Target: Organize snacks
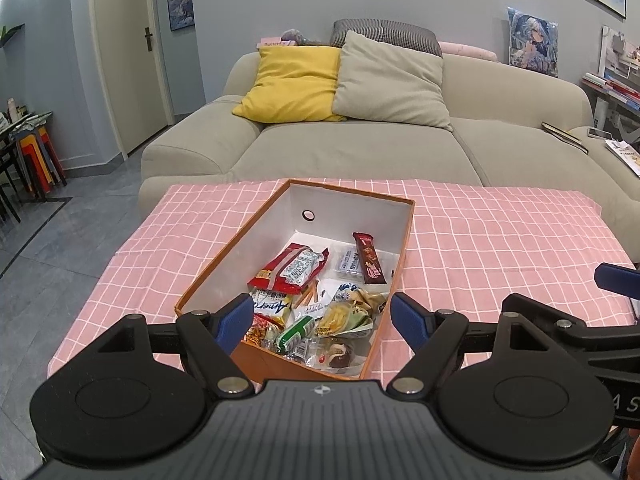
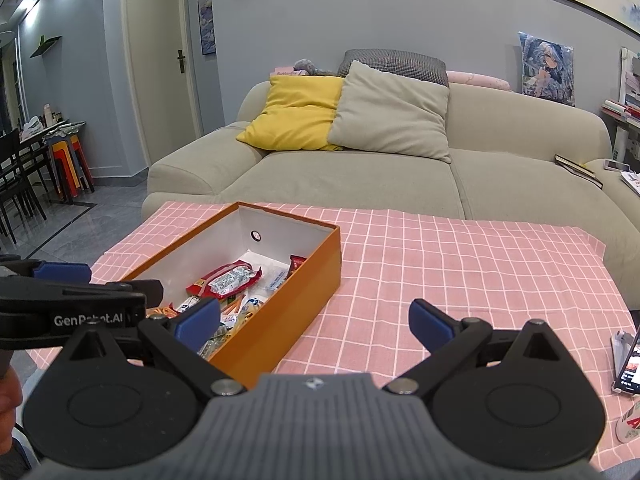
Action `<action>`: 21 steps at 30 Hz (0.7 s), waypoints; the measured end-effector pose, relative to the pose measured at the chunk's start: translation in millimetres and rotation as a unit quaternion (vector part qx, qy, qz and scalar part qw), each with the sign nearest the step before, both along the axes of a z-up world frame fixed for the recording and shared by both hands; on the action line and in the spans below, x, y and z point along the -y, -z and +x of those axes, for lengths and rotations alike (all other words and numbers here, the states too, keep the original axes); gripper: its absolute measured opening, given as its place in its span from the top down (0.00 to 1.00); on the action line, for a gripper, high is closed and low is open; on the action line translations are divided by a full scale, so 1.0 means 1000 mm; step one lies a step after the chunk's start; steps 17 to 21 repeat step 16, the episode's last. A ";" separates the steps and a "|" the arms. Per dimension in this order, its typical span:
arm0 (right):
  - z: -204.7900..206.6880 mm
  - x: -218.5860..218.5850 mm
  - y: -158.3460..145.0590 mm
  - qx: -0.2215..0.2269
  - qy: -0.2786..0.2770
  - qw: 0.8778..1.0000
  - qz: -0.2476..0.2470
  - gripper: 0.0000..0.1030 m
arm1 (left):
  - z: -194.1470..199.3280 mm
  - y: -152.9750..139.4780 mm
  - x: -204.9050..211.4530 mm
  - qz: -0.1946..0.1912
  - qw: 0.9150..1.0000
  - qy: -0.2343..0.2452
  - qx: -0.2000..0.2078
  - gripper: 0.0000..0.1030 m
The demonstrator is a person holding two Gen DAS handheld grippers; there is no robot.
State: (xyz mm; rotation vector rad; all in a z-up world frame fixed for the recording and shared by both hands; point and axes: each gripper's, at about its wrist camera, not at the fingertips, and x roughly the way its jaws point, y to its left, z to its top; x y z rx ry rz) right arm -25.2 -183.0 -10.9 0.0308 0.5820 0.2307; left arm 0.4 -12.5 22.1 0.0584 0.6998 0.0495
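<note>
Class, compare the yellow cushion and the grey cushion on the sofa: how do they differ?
The yellow cushion is bright and sits nearer the sofa's left arm; the grey cushion is muted and overlaps the yellow one's right edge. Both are soft, square, and lean against the backrest.

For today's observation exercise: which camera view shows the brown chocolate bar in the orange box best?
The left wrist view. There the chocolate bar lies in full sight inside the box, seen from above. In the right wrist view the box's near wall hides all but its red end.
</note>
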 end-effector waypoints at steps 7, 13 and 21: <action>0.000 -0.001 0.001 0.001 -0.002 1.000 -0.001 0.06 | 0.000 0.001 0.002 0.012 1.000 0.000 0.002 0.11; 0.000 0.001 0.000 0.000 -0.003 1.000 0.000 0.06 | -0.001 0.001 0.001 0.011 1.000 0.004 0.002 0.11; 0.000 0.001 0.000 0.000 -0.004 1.000 -0.001 0.06 | -0.002 0.001 0.000 0.004 1.000 0.004 0.007 0.11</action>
